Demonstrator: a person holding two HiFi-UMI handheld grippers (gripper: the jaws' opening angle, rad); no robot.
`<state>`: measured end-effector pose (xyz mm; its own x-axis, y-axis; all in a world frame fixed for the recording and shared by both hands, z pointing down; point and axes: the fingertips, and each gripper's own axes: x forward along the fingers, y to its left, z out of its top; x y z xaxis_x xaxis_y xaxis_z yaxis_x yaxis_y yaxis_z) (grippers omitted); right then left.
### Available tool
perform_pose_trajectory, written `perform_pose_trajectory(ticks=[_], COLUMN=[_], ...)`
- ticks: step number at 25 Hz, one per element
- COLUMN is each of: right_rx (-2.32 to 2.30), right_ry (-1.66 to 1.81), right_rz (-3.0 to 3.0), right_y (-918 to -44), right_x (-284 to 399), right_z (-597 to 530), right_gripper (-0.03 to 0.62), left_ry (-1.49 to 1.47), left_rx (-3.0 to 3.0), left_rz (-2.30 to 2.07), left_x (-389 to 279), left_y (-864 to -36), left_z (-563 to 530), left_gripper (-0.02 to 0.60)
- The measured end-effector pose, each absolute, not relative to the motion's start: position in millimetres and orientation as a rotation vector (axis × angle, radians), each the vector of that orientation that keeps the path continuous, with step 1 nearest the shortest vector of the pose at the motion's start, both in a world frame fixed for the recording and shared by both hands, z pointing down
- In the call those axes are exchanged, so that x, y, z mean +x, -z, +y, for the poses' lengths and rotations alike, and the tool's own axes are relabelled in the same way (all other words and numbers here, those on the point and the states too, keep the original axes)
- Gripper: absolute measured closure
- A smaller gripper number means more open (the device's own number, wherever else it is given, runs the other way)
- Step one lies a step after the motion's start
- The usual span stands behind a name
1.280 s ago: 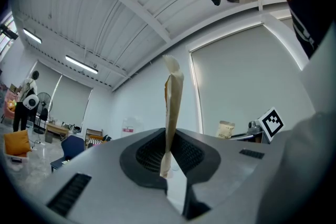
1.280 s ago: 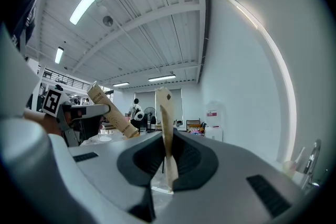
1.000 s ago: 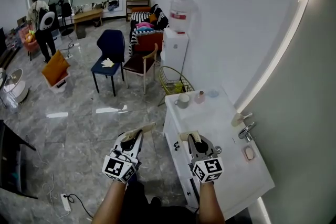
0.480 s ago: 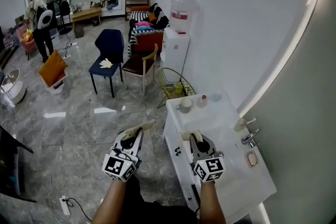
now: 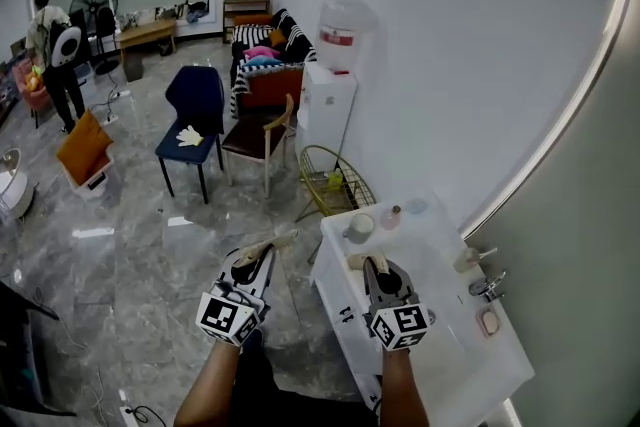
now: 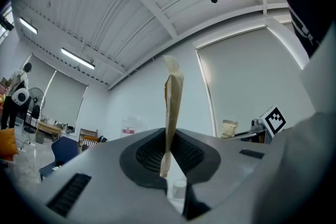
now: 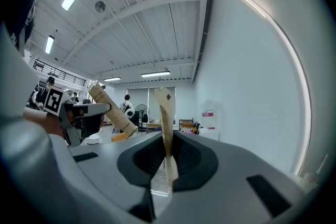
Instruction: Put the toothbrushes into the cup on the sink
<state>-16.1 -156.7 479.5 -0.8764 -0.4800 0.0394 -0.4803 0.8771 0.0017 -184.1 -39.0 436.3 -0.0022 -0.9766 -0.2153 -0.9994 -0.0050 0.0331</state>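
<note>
**At the sink counter: approach closing, both toothbrushes in hand, none delivered**

Over the last second the sink counter (image 5: 440, 355) and the cup (image 5: 359, 227) on its far end have drawn nearer in the head view. The chairs and floor behind have slid away to the left. Both grippers have kept the same carrying pose in front of the person throughout. I read this as a walk-up to the sink, not yet a placing move.

The left gripper (image 5: 252, 260) has its jaws nearly closed, clamped on the left toothbrush (image 6: 172, 107). This is a tan paper-sleeved piece standing upright between the pads. That gripper hangs over the floor, just beside the counter's edge.

The right gripper (image 5: 378, 273) is likewise pinched on the right toothbrush (image 7: 167, 118). It is already above the counter's near end, with the cup ahead of it and apart from it.

The cup stands upright beside a small bottle (image 5: 392, 216). Its contents cannot be made out.

Judgement: the carrying stage is nearly done. The right toothbrush looks better placed to go in first.
</note>
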Motion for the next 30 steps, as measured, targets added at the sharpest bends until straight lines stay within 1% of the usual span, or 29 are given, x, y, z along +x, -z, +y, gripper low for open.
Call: perform_pose_trajectory(ticks=[13, 19, 24, 30], right_rx=[0.924, 1.013, 1.072, 1.079], right_ry=[-0.052, -0.074, -0.064, -0.075], right_rz=[-2.976, -2.959, -2.938, -2.926], right_y=[-466, -460, -458, -461], right_x=[-145, -192, -212, -223], right_z=[-232, -262, -277, -289], right_gripper=[0.546, 0.545, 0.545, 0.546], left_ry=[-0.243, -0.271, -0.274, -0.293], left_rx=[-2.224, -2.273, -2.323, -2.356], left_rz=[2.012, 1.978, 1.934, 1.913], left_x=[-322, -385, -409, -416], left_y=[-423, -419, -422, -426], left_z=[-129, -165, -189, -212], left_gripper=[0.535, 0.535, 0.535, 0.535])
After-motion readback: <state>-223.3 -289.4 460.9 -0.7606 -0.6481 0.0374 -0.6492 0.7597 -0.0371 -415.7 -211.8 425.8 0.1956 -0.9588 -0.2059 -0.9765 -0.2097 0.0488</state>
